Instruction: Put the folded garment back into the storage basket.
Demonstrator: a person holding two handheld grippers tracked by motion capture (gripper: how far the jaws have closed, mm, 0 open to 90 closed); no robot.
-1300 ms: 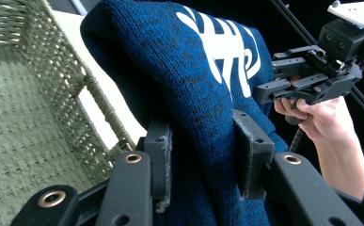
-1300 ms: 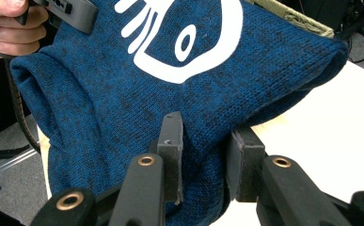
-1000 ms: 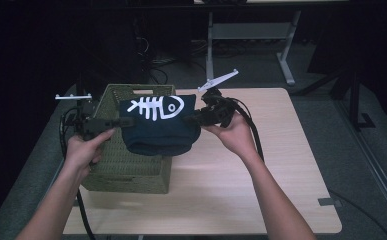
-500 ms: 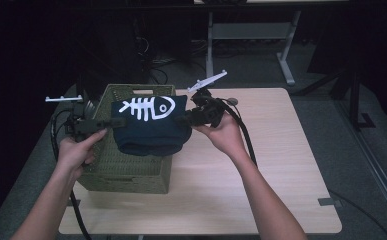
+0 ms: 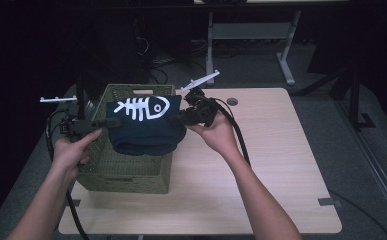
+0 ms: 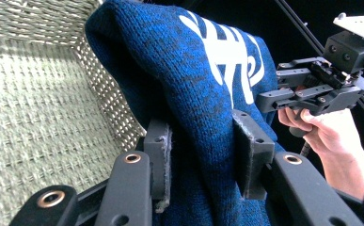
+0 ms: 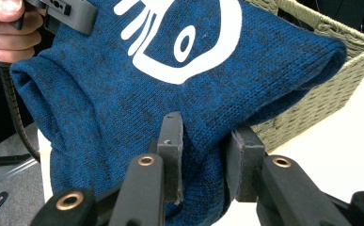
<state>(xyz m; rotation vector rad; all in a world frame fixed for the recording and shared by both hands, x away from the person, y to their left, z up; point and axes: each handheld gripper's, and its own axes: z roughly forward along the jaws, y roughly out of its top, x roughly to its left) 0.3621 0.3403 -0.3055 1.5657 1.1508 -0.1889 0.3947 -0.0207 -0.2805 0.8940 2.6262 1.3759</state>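
The folded blue knit sweater (image 5: 143,127) w/ a white fish-skeleton print hung in the air above the woven green basket (image 5: 126,167), stretched between both claws. The left claw (image 5: 102,123) was clamped on the sweater's left edge; in the left gripper view the knit bunched between the two black pads (image 6: 163,155), fabric pressed on both sides. The right claw (image 5: 181,119) was clamped on the right edge; in the right gripper view a fold of the knit sat pinched between its pads (image 7: 172,146), the rest of the sweater (image 7: 137,94) drooping below and to the left.

The basket stood on the left part of the wooden counter (image 5: 271,165), its near-left corner at the counter's edge. The sweater's lower fold sagged over the basket's opening, approx. at rim level; whether it touched the rim I can't tell. The print faced up, towards the far side.

The left hand (image 5: 73,150) held its gripper just left of the basket, cable trailing down. The right hand (image 5: 216,135) held the other gripper just right of the basket's far-right corner, above the counter, cable running back along the forearm. The right half of the counter was bare wood.
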